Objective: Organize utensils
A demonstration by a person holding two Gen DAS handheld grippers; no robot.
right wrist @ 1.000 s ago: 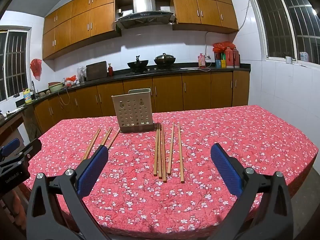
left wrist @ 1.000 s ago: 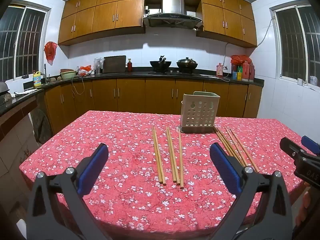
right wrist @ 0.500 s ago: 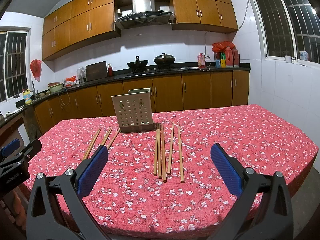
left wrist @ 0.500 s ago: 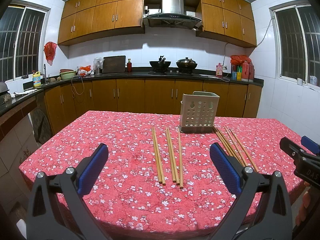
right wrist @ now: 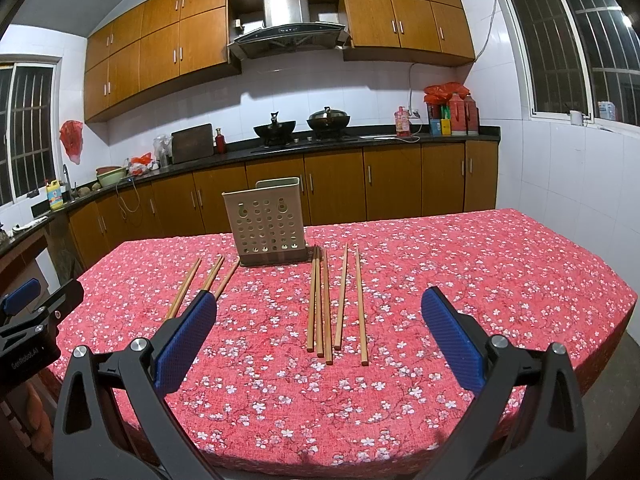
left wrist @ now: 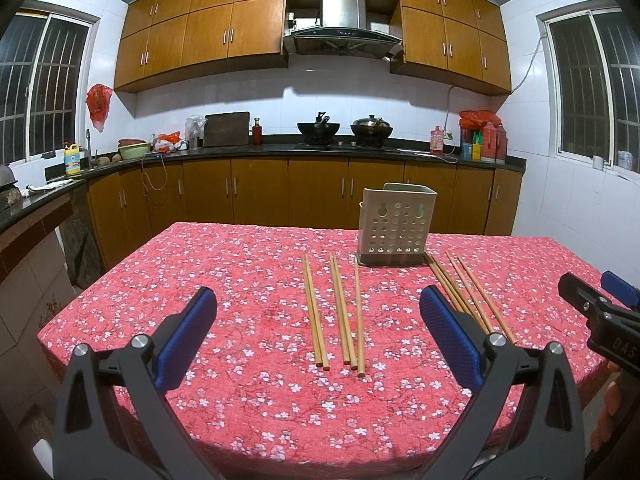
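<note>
Ahead of right gripper [right wrist: 319,330]: chopsticks [right wrist: 326,304].

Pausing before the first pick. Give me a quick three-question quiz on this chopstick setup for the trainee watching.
1. True or false: the left gripper already holds a chopstick.
2. Multiple choice: the perforated holder stands A) on the kitchen counter, B) upright on the red floral tablecloth, C) tipped on its side.
3. Fill in: in the right wrist view, the chopstick group between the right gripper fingers counts ___ sticks.

Key: 1 false, its jaws are wide apart and empty. 2 B. 3 five.
</note>
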